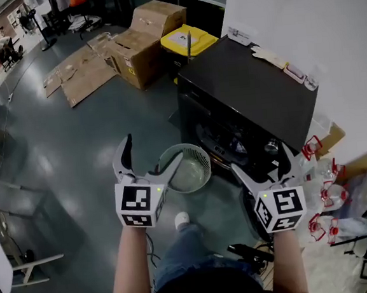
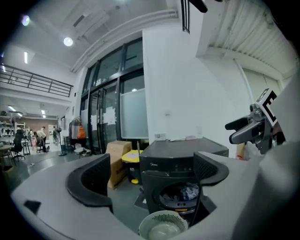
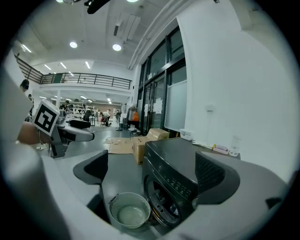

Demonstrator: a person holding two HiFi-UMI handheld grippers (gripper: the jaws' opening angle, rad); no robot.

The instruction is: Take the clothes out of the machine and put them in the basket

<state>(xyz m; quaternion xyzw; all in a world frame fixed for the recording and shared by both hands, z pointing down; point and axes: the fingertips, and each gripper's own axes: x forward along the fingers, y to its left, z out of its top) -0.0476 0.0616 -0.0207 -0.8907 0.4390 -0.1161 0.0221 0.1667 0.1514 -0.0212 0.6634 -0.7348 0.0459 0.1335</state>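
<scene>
Left claw [image 1: 153, 148] and right claw [image 1: 261, 158] both gape wide, with nothing between their jaws. Below them the round slotted basket [image 1: 200, 154] stands on the floor against the dark machine [image 1: 248, 86]. The machine's open drum holds crumpled clothes [image 2: 185, 192].

Head view steeply down, both gripper views level, all share machine [image 1: 249, 92] and basket [image 1: 200, 159]

The person holds the left forearm [image 1: 127, 269] and right forearm [image 1: 288, 264] out ahead, side by side and apart. The left tool [image 1: 154, 148] has its jaws spread wide, gripping nothing. The right tool [image 1: 261, 158] is likewise wide apart and holds nothing. Both tools point forward and down.
</scene>
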